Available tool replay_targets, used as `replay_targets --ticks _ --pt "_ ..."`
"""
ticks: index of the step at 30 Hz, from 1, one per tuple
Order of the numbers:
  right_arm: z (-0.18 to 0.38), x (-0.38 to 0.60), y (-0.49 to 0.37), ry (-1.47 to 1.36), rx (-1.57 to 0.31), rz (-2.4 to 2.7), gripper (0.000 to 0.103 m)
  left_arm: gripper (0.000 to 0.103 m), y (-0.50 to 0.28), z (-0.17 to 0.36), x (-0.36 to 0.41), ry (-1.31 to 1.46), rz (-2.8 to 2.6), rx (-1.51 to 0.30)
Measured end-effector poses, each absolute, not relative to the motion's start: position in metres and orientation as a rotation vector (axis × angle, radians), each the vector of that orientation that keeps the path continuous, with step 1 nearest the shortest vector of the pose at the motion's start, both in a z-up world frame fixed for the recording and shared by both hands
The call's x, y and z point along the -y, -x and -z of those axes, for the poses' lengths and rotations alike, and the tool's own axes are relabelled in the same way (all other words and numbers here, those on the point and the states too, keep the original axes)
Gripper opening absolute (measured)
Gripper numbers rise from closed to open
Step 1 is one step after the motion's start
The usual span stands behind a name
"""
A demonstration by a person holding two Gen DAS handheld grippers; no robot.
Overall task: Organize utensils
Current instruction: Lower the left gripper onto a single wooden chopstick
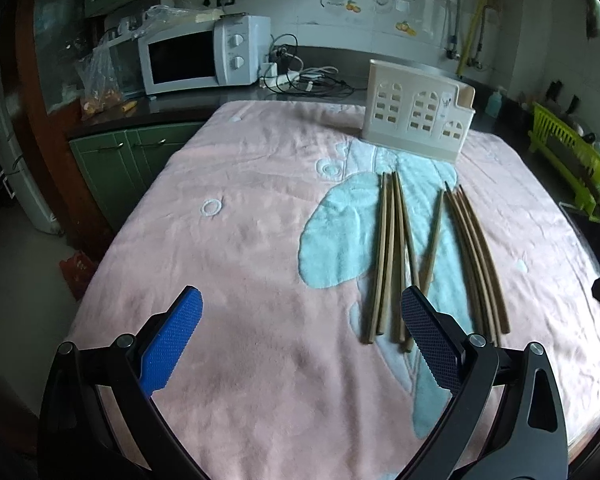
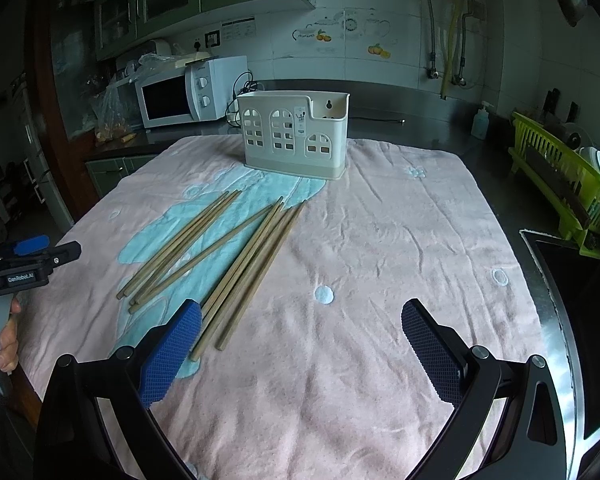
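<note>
Several wooden chopsticks (image 1: 392, 252) lie loose on a pink towel (image 1: 240, 240), in two rough bunches with one stray between them; the right wrist view shows the chopsticks (image 2: 244, 256) left of centre. A cream utensil holder (image 1: 416, 114) with window-shaped cutouts stands upright at the towel's far side, and the holder (image 2: 294, 136) looks empty. My left gripper (image 1: 302, 300) hovers open near the towel's front, its right finger over the chopsticks' near ends. My right gripper (image 2: 302, 312) is open too, its left finger beside the near ends of the right bunch.
A white microwave (image 1: 198, 56) and tangled cables (image 1: 312, 78) sit on the counter behind. A green dish rack (image 2: 560, 184) stands at the right, a soap bottle (image 2: 480, 120) near it. The left gripper's body (image 2: 24, 260) and a hand (image 2: 8, 344) show at the left edge.
</note>
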State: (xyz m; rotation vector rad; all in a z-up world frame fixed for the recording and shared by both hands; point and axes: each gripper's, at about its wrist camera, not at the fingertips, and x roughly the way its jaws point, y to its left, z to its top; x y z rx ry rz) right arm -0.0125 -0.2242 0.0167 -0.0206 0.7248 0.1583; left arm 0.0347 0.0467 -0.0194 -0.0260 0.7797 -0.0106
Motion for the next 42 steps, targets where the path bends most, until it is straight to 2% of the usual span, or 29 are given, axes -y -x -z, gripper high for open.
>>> replay_targets --ticks 5,7,22,34,40,42 --pt "-0.012 0.222 0.009 0.020 -0.733 -0.167 0.097 0.097 -0.044 0.038 -0.041 -0.009 0.055 -0.820" --pt "-0.010 0.221 0.006 0.017 -0.738 -0.170 0.097 0.091 -0.048 0.045 -0.037 -0.015 0.075 -0.845" --pt "0.006 0.221 -0.011 -0.012 -0.775 -0.195 0.097 0.077 -0.089 0.072 -0.022 -0.119 0.146 -0.939" --pt "0.010 0.221 -0.015 -0.017 -0.789 -0.191 0.097 0.073 -0.097 0.077 -0.013 -0.142 0.179 -0.945" --pt "0.013 0.219 -0.016 -0.012 -0.797 -0.194 0.097 0.057 -0.094 0.079 -0.007 -0.150 0.212 -0.949" --pt "0.014 0.218 -0.016 -0.012 -0.799 -0.196 0.097 0.056 -0.095 0.081 -0.005 -0.161 0.209 -0.945"
